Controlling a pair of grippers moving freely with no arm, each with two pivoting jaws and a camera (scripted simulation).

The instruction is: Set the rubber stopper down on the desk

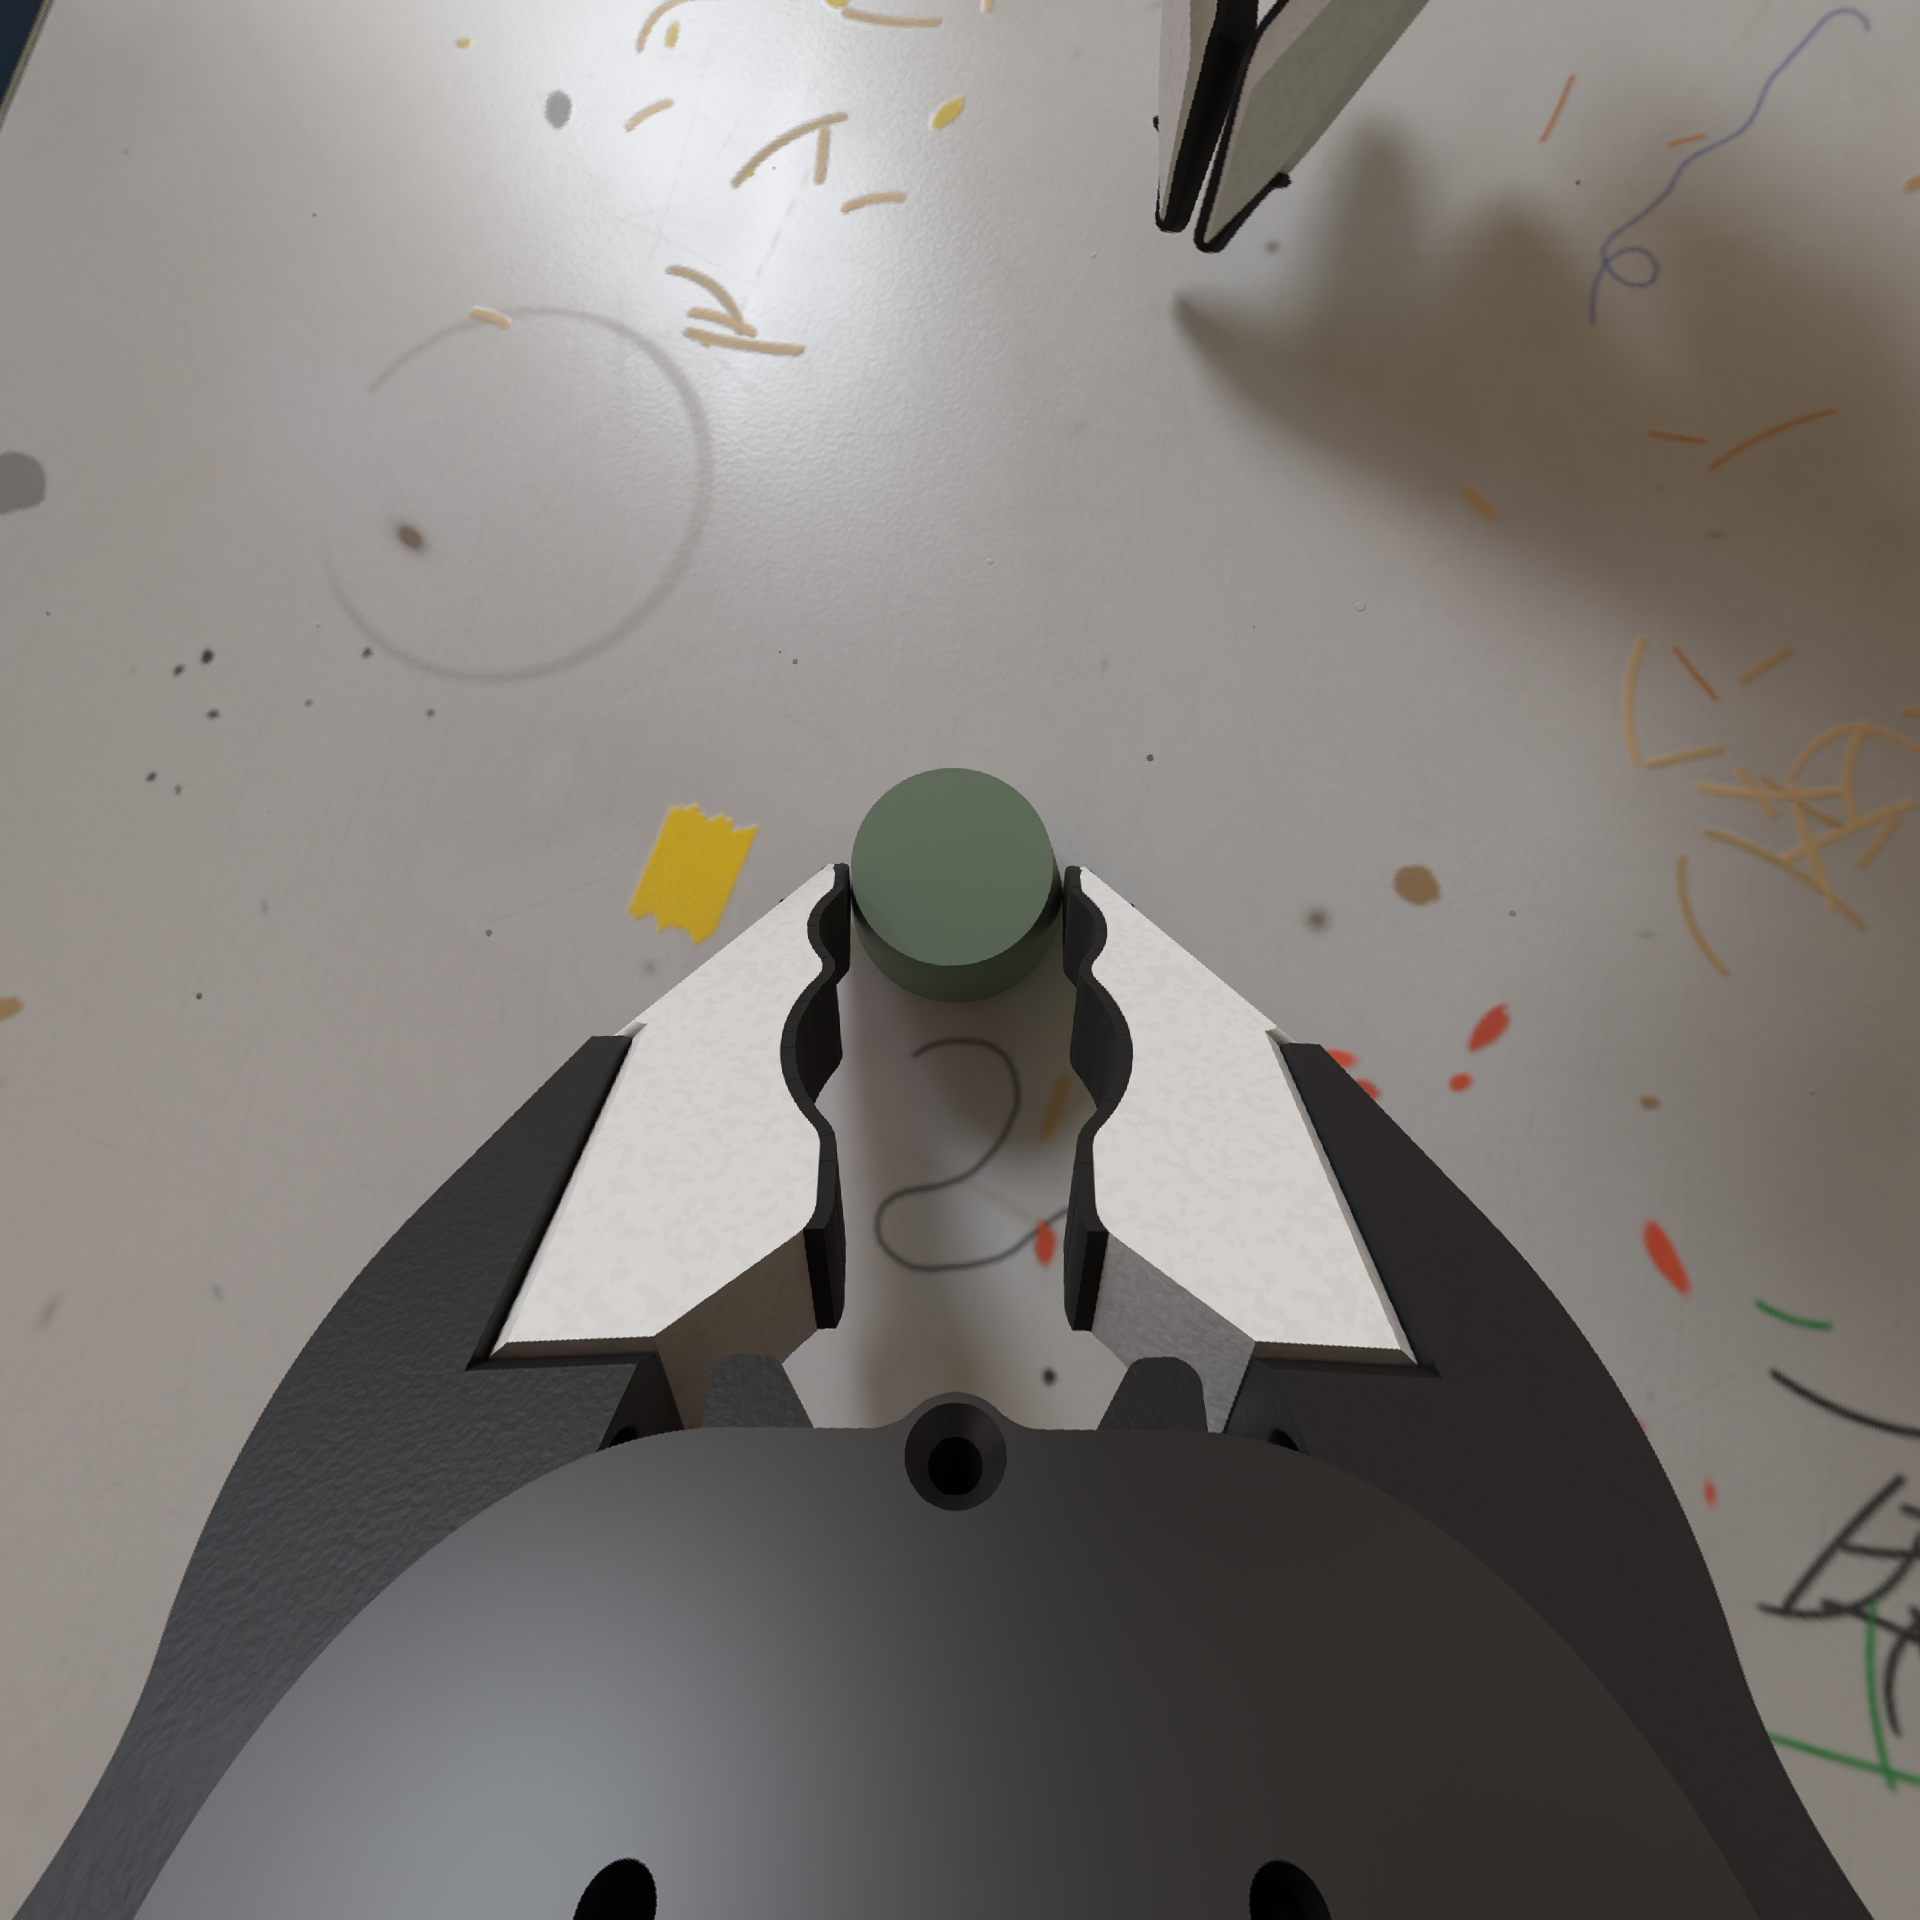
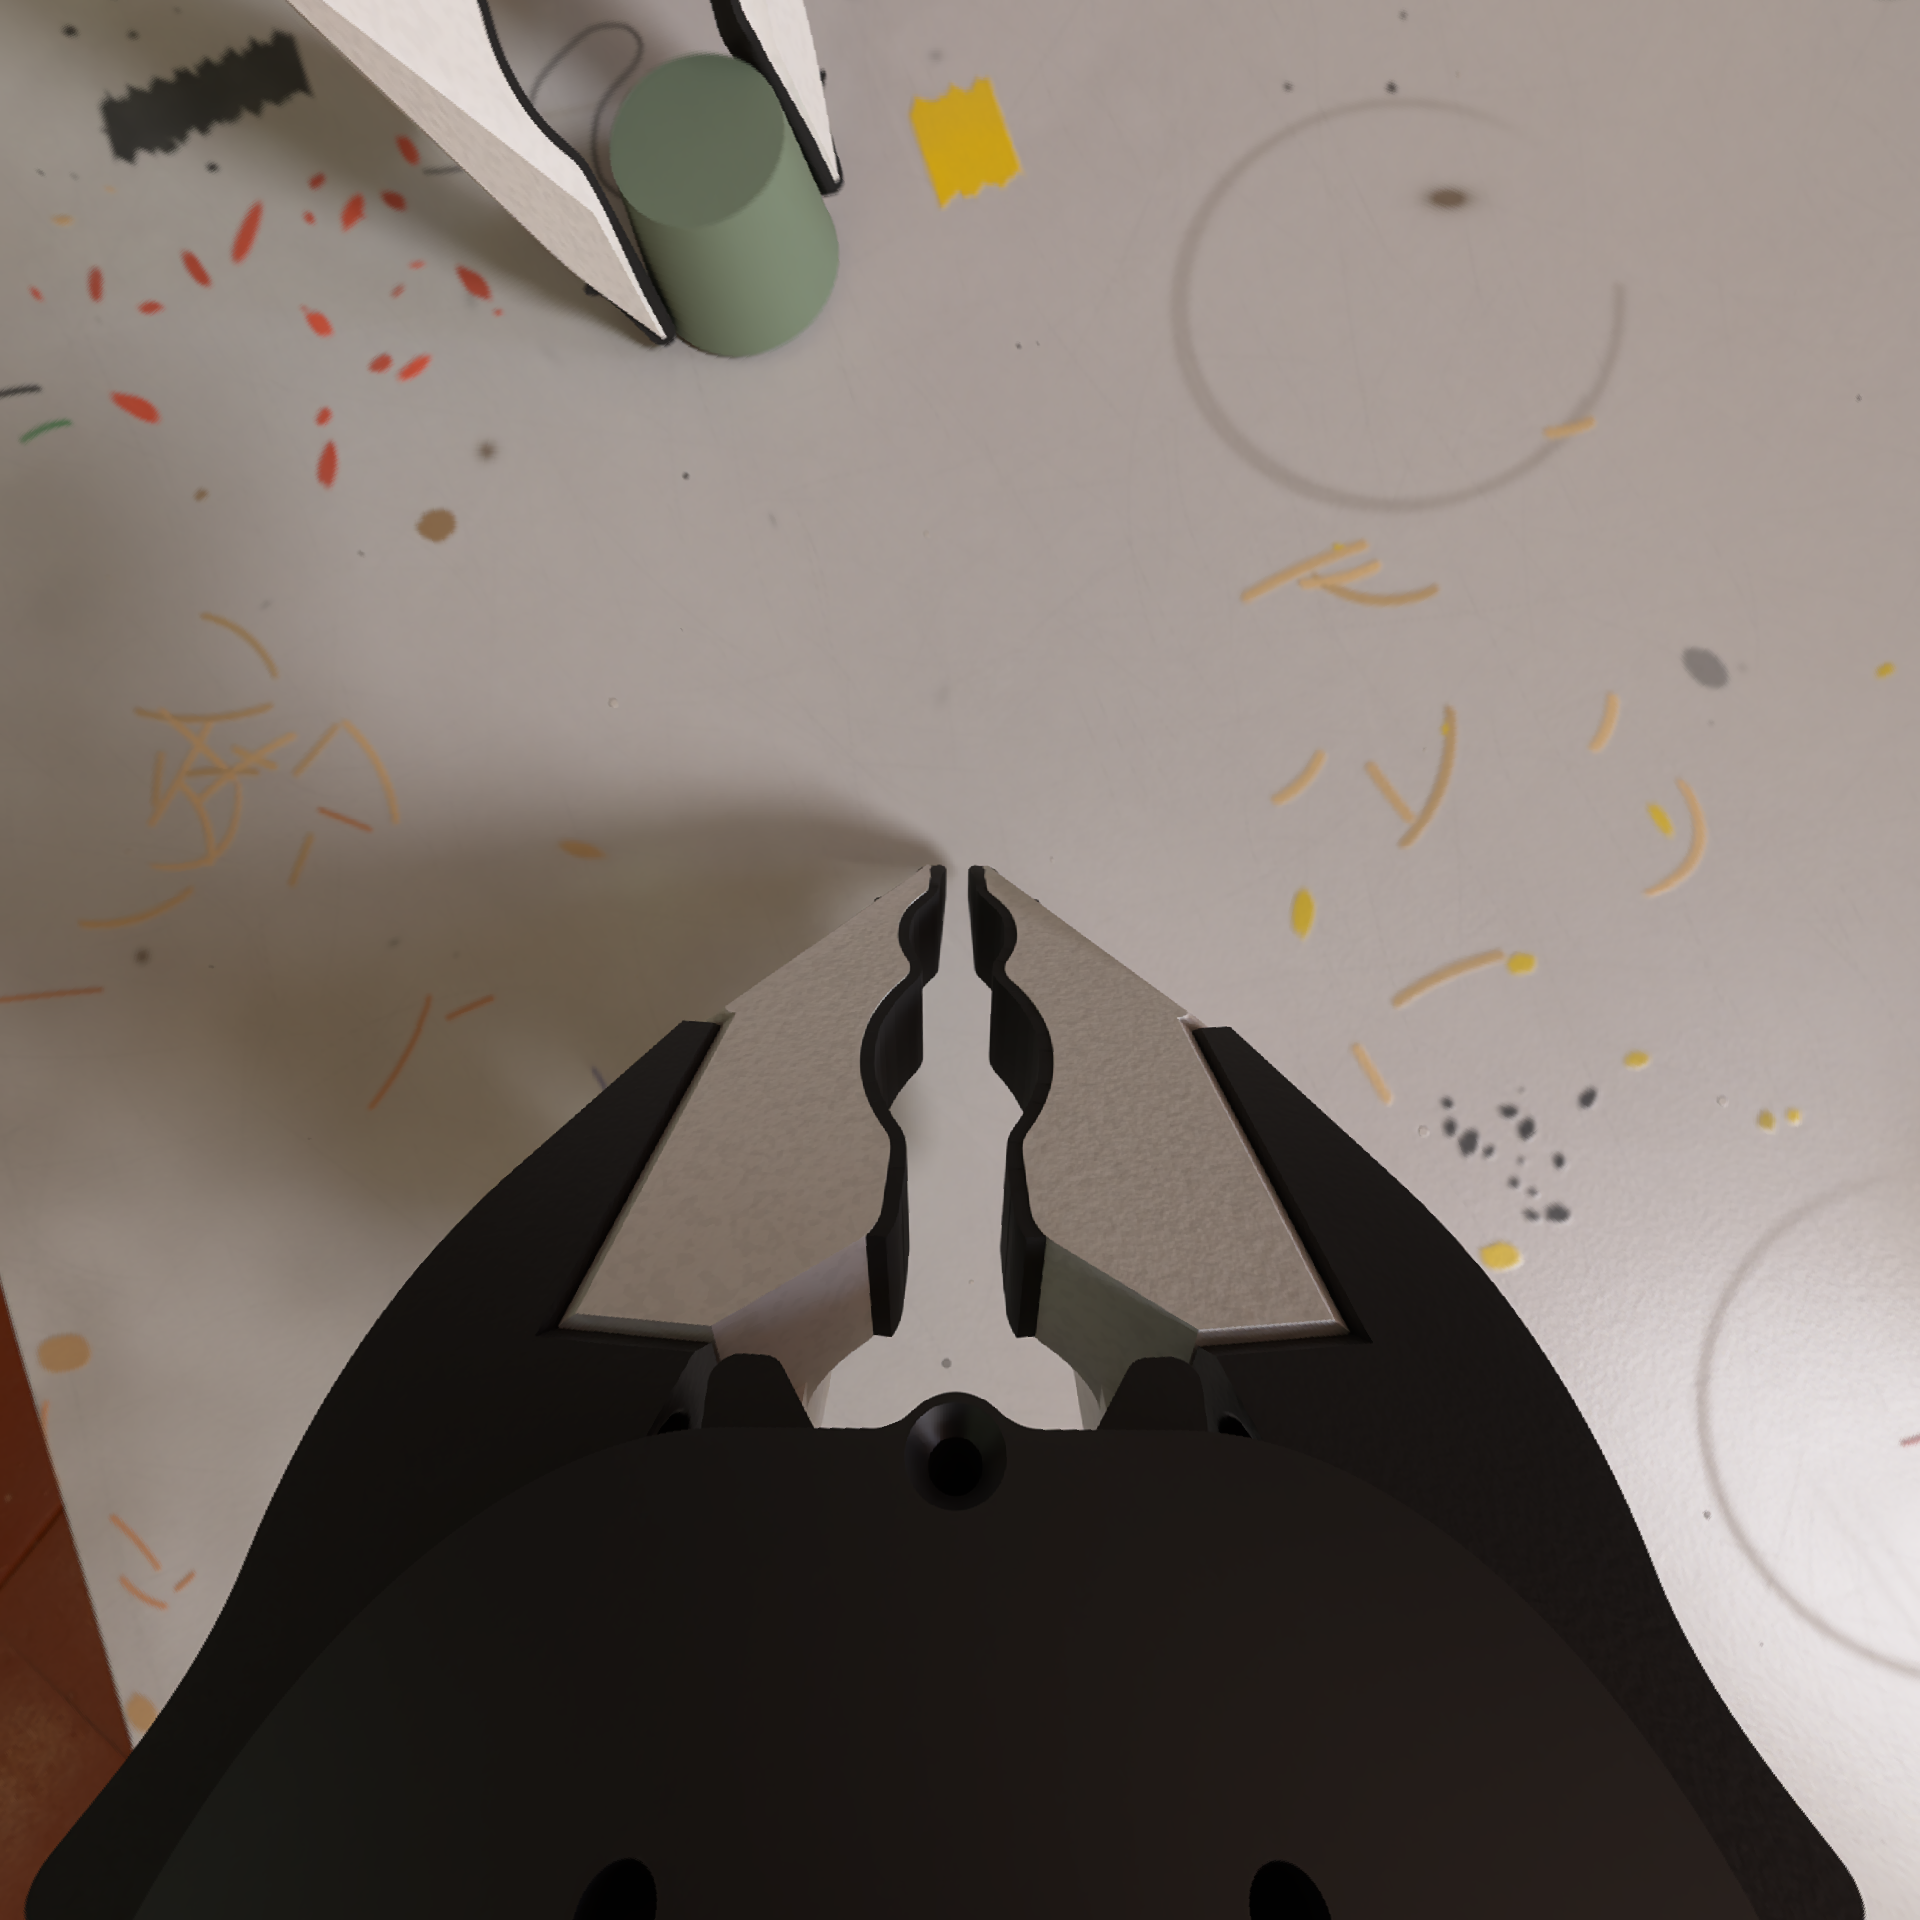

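Observation:
The rubber stopper (image 1: 951,878) is a dull green cylinder, upright, with its flat top facing the left wrist camera. My left gripper (image 1: 953,885) is shut on it, one fingertip against each side, close over the white desk (image 1: 1039,582). In the right wrist view the stopper (image 2: 727,229) sits at the top left between the left gripper's fingers (image 2: 520,145), its base at or just above the desk; I cannot tell if it touches. My right gripper (image 2: 954,873) is shut and empty, apart from the stopper. It also shows at the top of the left wrist view (image 1: 1226,135).
The desk is covered in paint flecks, pen scribbles and faint ring marks. A yellow tape scrap (image 1: 691,873) lies flat just left of the stopper, and also shows in the right wrist view (image 2: 964,140). The desk edge and brown floor (image 2: 42,1558) lie at that view's lower left.

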